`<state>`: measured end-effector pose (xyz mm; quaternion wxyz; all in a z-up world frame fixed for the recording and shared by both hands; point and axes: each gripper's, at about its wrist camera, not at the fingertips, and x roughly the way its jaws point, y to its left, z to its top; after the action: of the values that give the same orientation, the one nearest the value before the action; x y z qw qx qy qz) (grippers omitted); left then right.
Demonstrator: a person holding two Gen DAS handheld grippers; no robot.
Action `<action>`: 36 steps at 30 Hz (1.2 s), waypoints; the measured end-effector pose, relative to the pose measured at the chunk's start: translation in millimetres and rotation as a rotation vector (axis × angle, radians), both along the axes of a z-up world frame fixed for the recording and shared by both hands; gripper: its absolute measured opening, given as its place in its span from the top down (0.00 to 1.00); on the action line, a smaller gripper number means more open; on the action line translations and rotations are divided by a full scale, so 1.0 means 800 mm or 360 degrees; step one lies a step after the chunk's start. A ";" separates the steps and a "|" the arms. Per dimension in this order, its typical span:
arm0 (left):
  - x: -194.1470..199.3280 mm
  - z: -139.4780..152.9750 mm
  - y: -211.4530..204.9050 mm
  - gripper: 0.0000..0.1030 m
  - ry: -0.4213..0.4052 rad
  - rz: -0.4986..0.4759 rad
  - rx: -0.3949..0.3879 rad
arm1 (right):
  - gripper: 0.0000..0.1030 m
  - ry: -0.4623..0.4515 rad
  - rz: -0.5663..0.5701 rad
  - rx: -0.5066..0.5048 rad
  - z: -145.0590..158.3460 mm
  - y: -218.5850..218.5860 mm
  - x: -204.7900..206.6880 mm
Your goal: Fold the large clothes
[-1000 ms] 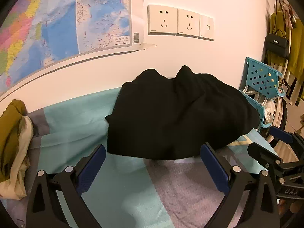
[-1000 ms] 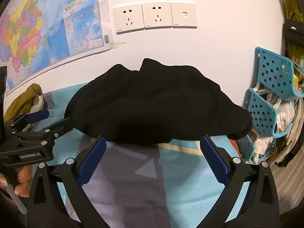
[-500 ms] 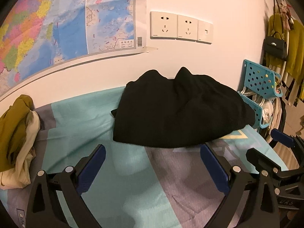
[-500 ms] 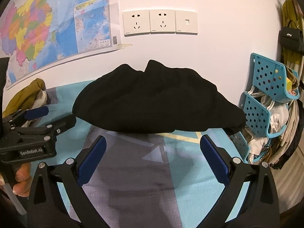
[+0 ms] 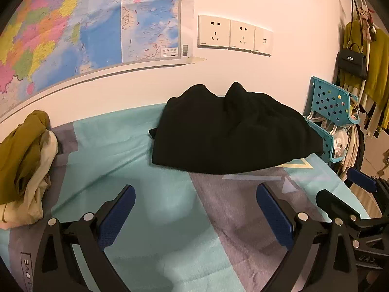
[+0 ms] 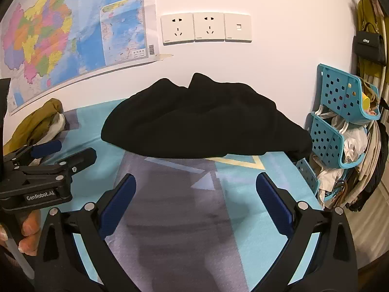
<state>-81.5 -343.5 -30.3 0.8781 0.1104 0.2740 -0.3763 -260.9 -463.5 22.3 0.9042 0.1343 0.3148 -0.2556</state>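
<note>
Black tongs (image 6: 195, 194) with blue pads (image 6: 119, 200), silver screws, "GenRobot.AI" marking.

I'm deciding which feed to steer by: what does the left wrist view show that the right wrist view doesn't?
Only the left wrist view: the full spread of the olive and cream clothes pile at the bed's left side, and the right claw seen from the side.

Only the right wrist view: the left claw from the side, with the hand gripping its handle.

Both: the black garment bunched on the teal bedsheet against the wall, the map, the sockets and the blue baskets. Both claws are open, empty and short of the garment.
</note>
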 end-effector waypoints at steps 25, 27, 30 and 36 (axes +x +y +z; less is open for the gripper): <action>-0.016 0.005 0.010 0.07 -0.0033 -0.0007 -0.0004 | 0.05 -0.0011 -0.0027 0.0029 0.003 0.012 -0.008; -0.016 0.005 0.009 0.07 -0.0034 -0.0009 -0.0003 | 0.05 -0.0009 -0.0027 0.0026 0.003 0.011 -0.008; -0.016 0.005 0.006 0.07 -0.0038 -0.0012 0.0002 | 0.05 -0.0012 -0.0031 0.0031 0.002 0.009 -0.008; -0.015 0.004 0.002 0.07 -0.0036 -0.0011 0.0010 | 0.05 -0.0014 -0.0035 0.0037 0.001 0.005 -0.010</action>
<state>-93.5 -341.9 -26.8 0.8796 0.1184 0.2647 -0.3772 -268.9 -459.3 23.4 0.9011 0.1493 0.3123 -0.2613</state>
